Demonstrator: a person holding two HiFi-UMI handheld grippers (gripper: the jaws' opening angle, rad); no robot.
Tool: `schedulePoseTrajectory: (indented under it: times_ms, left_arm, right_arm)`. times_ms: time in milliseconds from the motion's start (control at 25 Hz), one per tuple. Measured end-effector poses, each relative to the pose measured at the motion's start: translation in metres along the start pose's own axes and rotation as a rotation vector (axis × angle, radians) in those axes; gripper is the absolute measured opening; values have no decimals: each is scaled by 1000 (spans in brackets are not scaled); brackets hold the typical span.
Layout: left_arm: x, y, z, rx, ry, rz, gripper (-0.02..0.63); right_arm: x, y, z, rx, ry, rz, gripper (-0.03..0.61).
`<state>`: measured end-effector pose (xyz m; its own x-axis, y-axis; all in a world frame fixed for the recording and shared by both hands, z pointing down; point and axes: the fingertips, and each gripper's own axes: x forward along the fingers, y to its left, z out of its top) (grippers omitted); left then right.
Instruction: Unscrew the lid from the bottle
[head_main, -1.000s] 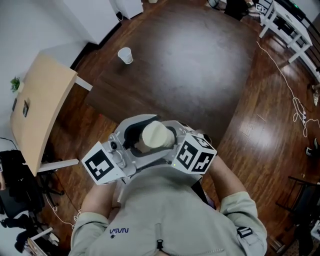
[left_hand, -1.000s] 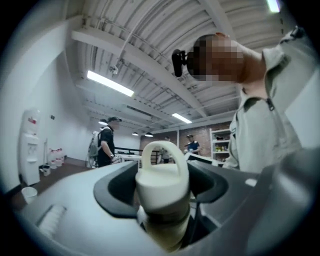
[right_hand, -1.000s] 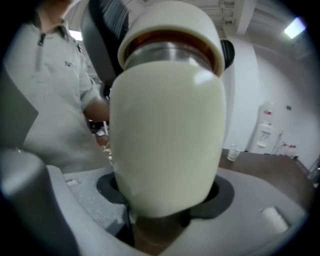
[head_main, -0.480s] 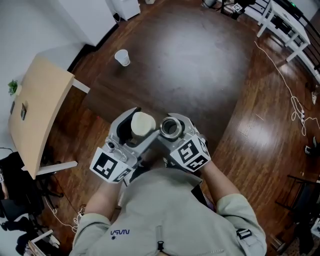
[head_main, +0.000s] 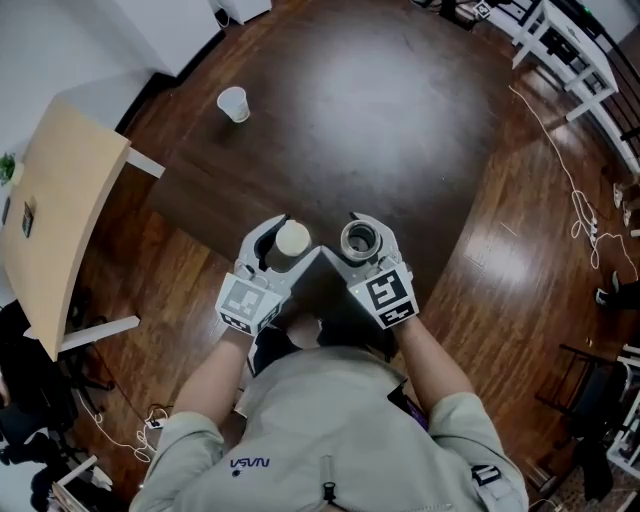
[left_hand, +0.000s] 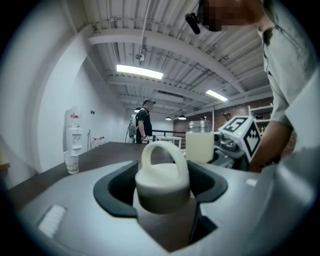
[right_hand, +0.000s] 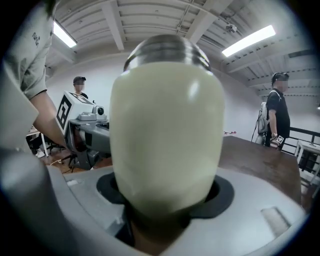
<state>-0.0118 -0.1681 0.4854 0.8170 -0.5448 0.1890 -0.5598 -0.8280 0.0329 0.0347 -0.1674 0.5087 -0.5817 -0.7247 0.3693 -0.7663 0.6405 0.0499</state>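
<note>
Bottle (right_hand: 167, 130): cream body, smooth, satin with soft highlights; neck is bare metal with ribbed threads. Lid (left_hand: 162, 182): cream, matt, smooth, looks like plastic. Left gripper (head_main: 290, 236) and right gripper (head_main: 360, 238): grey matt plastic shells, black rubbery jaw liners. Table (head_main: 400, 120): dark wood, low sheen. Floor (head_main: 530, 250), 3 o'clock: glossy reddish boards. Cup (head_main: 233, 103), 11 o'clock: white, paper or plastic undetermined. Side table (head_main: 50, 220), 9 o'clock: pale matt wood.

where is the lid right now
In the head view, left of centre: the lid is clamped in the left gripper, beside the open bottle held by the right gripper, above the table's near edge.
</note>
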Motion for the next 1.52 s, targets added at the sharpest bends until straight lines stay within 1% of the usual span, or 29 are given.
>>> schedulePoseTrajectory:
  times_ms: [120,240,480,600,760,1000,1160,1320,1440,1520]
  left_arm:
    - [14,6,-28,-9,54,-14,311]
    - [28,6,-61,-5,120,-50,310]
    - [50,11,-104,45,238,-119,308]
    - [53,8,-117,57,280,-148,308]
    - [60,8,-120,70,322,-167,307]
    - [61,-5,-149,115,488,-201,310]
    - [63,-7,-157,132,575,-224,305]
    - [62,-2,-158,98,592,-229,314]
    - [60,1,-150,70,567,-221,342]
    - [57,1,-137,47,536,-203,345]
  right_arm:
    - [10,-8,-18,23,31,-26,299]
    - [15,-13,-41,46,85,-40,299]
    - [25,-29,-60,75,106,-87,299]
    - [28,-29,-66,78,115,-90,299]
    - [29,-31,-64,76,94,-90,299]
    - [19,-30,-69,53,77,-106,304]
    - [18,-24,-72,-13,89,-96,308]
    - [23,-19,-73,-21,95,-76,319]
    - [23,-17,-73,13,109,-46,356]
    - [16,-19,-72,44,111,-41,371]
